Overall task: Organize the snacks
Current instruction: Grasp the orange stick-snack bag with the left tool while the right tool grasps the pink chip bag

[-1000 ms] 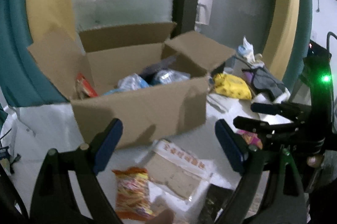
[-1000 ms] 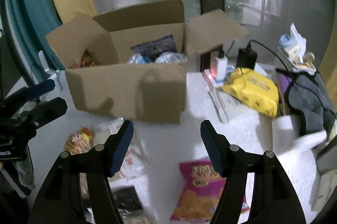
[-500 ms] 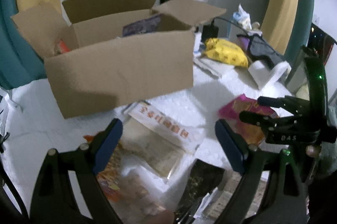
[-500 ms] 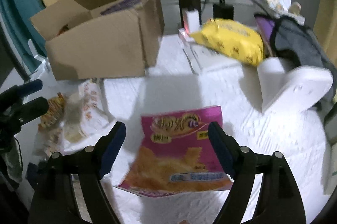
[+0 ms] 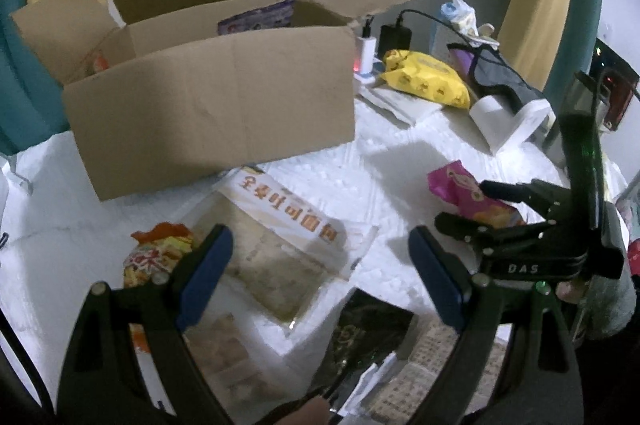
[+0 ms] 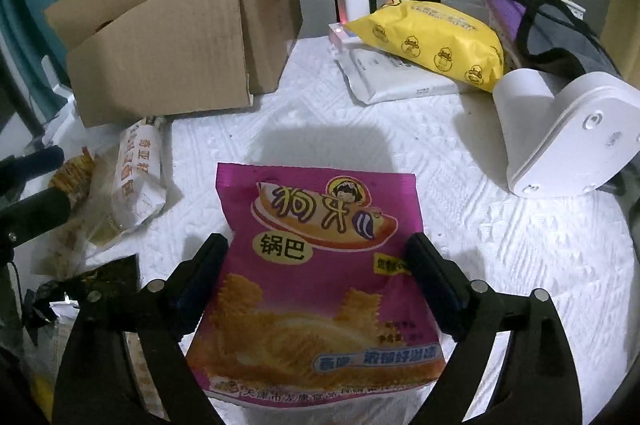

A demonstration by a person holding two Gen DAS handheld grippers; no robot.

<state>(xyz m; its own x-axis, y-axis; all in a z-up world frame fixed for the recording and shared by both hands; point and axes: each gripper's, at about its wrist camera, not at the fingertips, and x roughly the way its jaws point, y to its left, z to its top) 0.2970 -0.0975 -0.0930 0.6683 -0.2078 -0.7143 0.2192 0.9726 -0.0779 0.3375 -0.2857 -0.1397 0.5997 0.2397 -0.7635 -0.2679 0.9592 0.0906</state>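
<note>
Landmark: open cardboard box [image 5: 208,105] on the white textured table cover [image 6: 360,129].

Right gripper [image 6: 316,277]: jaws have just been opening and stand wide apart, one finger on each side of the pink rice-cracker bag [image 6: 320,285]. The pads do not appear to press on the bag, which lies flat on the cover, in front of the box and to its right.

Left gripper [image 5: 320,277]: jaws wide apart, nothing clamped. It hangs over the clear biscuit pack with the white label [image 5: 280,233], which lies just in front of the box. An orange snack bag [image 5: 154,257] lies beside that pack, by the left finger. A dark packet [image 5: 368,333] lies nearer the camera.

Inside the box: a purple packet [image 5: 256,17] shows above the front wall.

Right of the box: yellow duck-print pack [image 6: 432,41], white device [image 6: 560,133], white charger [image 6: 354,1].
</note>
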